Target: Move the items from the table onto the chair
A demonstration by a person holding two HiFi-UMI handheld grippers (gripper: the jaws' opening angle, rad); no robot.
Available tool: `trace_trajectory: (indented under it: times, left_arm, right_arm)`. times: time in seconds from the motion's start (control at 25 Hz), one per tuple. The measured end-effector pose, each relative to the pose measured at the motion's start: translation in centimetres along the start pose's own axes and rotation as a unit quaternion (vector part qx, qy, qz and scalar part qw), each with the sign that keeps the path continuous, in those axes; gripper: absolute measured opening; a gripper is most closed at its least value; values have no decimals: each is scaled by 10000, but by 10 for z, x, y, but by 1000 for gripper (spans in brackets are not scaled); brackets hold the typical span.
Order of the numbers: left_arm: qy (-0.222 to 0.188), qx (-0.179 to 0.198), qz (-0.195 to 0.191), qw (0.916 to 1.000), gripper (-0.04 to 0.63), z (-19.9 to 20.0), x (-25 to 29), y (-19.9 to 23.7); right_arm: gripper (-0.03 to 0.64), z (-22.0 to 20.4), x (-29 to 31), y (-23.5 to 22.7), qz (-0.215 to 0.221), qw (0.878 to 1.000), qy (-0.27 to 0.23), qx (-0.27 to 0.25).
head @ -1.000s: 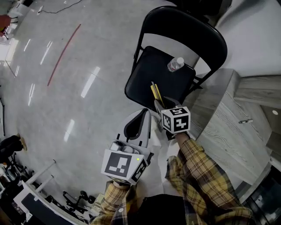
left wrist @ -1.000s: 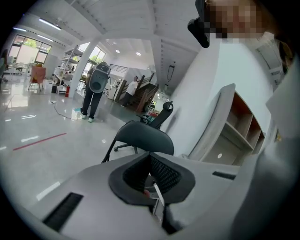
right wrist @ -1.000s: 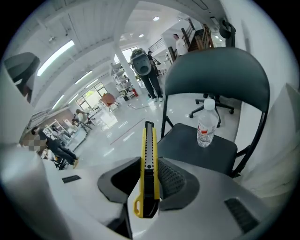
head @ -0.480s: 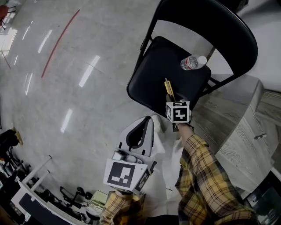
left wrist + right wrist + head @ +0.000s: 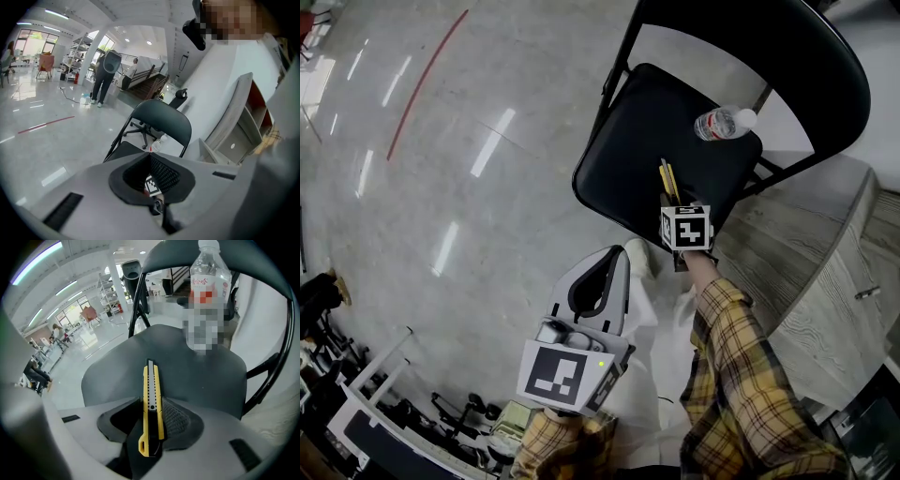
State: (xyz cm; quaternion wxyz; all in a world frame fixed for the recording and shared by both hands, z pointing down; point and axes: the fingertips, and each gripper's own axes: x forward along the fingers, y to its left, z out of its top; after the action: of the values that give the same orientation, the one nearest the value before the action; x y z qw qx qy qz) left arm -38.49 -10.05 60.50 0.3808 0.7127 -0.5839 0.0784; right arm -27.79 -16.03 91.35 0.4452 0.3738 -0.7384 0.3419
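A black folding chair (image 5: pixel 623 150) stands in front of me, and a clear water bottle (image 5: pixel 722 122) lies at the back of its seat (image 5: pixel 206 376). My right gripper (image 5: pixel 671 199) hangs over the seat's front right part, pointing steeply down. It is shut on a yellow utility knife (image 5: pixel 667 178), which sticks out past the fingertips toward the bottle (image 5: pixel 208 291). Its jaws have just been opening slightly, with the knife (image 5: pixel 152 394) still between the pads. My left gripper (image 5: pixel 613 258) is short of the chair's front edge, shut and empty.
A grey wood-grain table (image 5: pixel 825 300) stands to the right of the chair, and a small pen-like item (image 5: pixel 867 292) lies on it. Shiny floor with a red line (image 5: pixel 427 84) spreads to the left. Far off in the left gripper view, people (image 5: pixel 102 77) stand by shelves.
My right gripper has carried the knife from the seat's front edge farther in over the seat and lower. The left gripper has sunk a little and stays short of the chair.
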Motion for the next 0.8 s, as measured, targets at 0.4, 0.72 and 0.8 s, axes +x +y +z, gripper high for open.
trace_trajectory:
  times: [0.4,0.72,0.8]
  left_arm:
    - [-252,276,-286,9989,3,47,-20,-39]
    - [-602,896,-753,9913,3,133,-63,-117]
    - [-609,1102,-924,9877,3,148,-70,-144]
  right_arm:
    - [167,41,-87,63,579,9941,-716,568]
    - [167,64,-258,146,1599,9742,-1524,470]
    - [167,69,-309,156,1874,9664,-1736,296]
